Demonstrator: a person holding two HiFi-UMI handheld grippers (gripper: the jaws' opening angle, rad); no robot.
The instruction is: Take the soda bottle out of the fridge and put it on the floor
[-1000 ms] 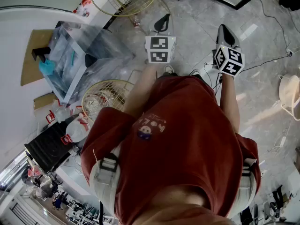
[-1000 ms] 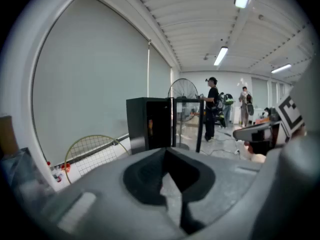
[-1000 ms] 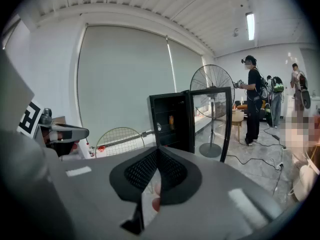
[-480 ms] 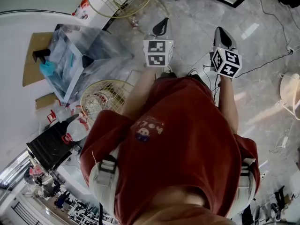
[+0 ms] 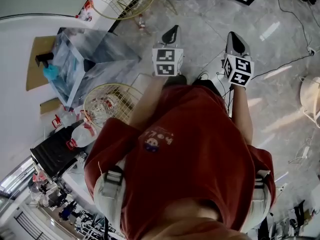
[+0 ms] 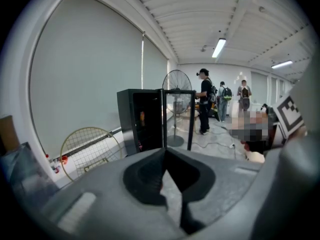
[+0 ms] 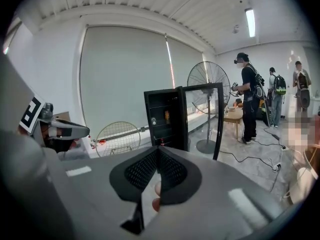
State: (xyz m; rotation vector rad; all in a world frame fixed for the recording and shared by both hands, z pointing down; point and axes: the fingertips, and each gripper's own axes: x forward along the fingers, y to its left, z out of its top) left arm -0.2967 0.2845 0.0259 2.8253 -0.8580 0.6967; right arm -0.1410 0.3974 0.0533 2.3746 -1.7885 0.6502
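Though seen only small and far off, soda bottle (image 7: 166, 116): probably the orange item, stood on a shelf inside the open black fridge (image 7: 175, 126), well apart from both tools.
Left hand-held gripper (image 6: 164, 153): pinched closed, nothing between the jaws.
Right hand-held gripper (image 7: 157, 153): pinched closed, empty too.
Handling: judged smooth, round, perhaps cold and slick; weighty if full.
Hold: best taken across the mid-body, kept upright, jaws opened first.
Floor (image 5: 280, 49): grey tile, underfoot.

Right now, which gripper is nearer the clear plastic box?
Left. The left gripper is beside the clear plastic box, not touching; the right gripper is beyond the left one, farther away.
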